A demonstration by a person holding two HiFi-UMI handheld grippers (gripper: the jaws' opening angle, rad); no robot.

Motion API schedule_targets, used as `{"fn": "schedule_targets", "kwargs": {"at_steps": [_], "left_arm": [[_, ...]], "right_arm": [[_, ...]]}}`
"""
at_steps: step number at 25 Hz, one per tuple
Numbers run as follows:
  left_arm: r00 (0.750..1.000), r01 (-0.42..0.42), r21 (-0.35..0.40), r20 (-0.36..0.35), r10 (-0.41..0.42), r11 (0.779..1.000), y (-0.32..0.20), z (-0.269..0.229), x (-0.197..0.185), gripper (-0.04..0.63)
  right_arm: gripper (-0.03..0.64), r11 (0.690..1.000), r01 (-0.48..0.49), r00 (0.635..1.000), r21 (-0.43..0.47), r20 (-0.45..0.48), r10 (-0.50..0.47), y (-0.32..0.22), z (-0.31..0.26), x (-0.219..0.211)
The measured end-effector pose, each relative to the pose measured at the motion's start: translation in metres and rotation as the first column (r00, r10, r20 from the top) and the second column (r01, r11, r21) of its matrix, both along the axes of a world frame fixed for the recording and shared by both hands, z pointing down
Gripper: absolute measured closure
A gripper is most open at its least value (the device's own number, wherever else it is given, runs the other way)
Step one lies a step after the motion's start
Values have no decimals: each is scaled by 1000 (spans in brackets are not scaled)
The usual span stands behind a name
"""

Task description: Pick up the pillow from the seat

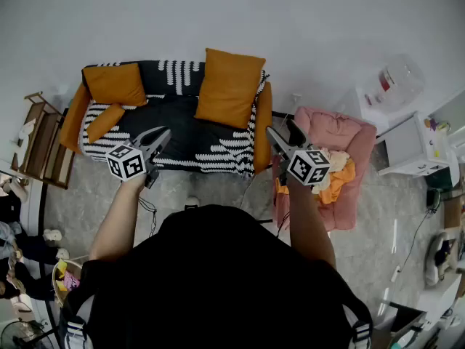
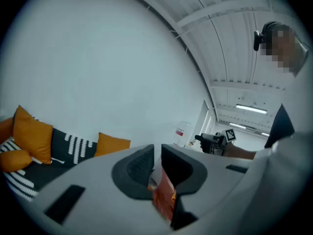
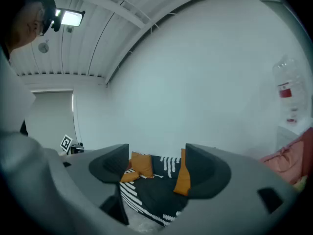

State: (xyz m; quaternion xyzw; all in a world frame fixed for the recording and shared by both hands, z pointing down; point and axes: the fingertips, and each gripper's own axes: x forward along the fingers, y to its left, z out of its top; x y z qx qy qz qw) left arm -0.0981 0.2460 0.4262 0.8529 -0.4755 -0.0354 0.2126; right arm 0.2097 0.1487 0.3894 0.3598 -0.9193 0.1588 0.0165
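The middle of the sofa seat [image 1: 182,133] lies bare and open from its front edge. The large orange pillow [image 1: 229,86] leans on the backrest at the right, with free seat before it and to its left. The orange armrest [image 1: 263,126] closes its right side. A second orange pillow [image 1: 114,83] and a small bolster [image 1: 105,122] crowd the left corner. Cables [image 1: 149,209] trail over the floor in front. A pink padded chair [image 1: 330,133] stands just beside the sofa's right end.

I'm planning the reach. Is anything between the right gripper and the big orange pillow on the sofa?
Nothing visible. The open right gripper hangs in front of the sofa, whose bare seat alone lies between it and the pillow.
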Motion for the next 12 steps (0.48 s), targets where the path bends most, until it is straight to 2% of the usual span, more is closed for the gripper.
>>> {"fn": "schedule_targets", "kwargs": {"at_steps": [12], "left_arm": [[999, 41, 11, -19, -41, 999, 5, 0, -7, 545]], "right_arm": [[250, 1000, -30, 1000, 4, 5, 30, 8, -5, 11]]}}
